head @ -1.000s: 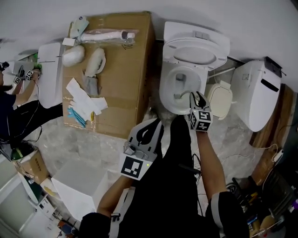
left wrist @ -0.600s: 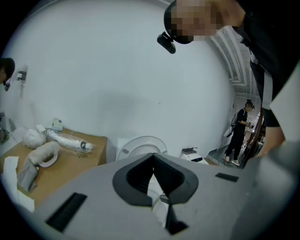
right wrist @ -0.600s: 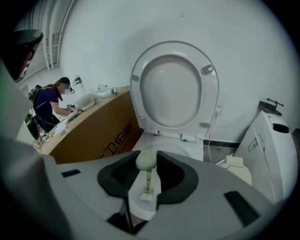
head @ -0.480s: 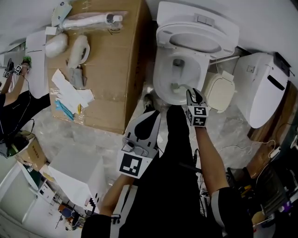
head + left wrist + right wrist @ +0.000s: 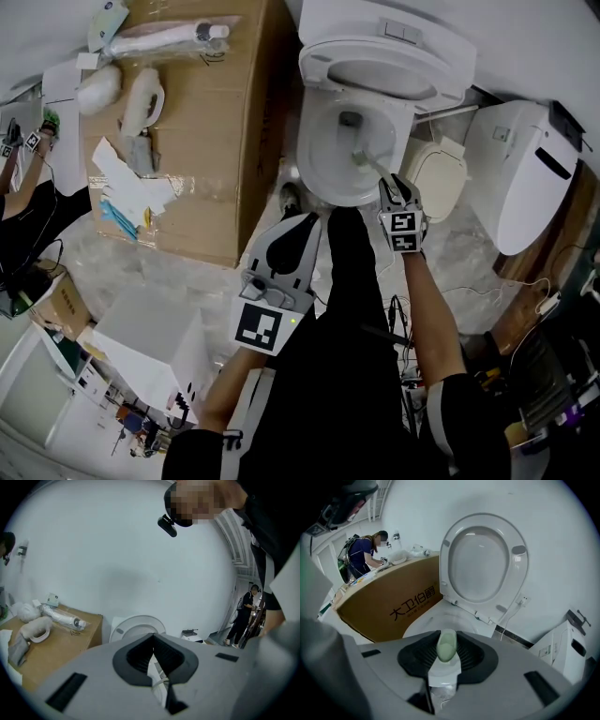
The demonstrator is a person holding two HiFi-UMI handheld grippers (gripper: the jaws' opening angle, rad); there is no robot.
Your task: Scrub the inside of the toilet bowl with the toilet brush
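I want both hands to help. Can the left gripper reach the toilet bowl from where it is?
Probably yes. The left gripper points at the toilet bowl, whose near rim lies just ahead with nothing between them. The right gripper, holding the toilet brush, is at the other side.

In its own view, my right gripper (image 5: 446, 660) hides most of the toilet brush (image 5: 446, 645) and the toilet bowl (image 5: 429, 618).
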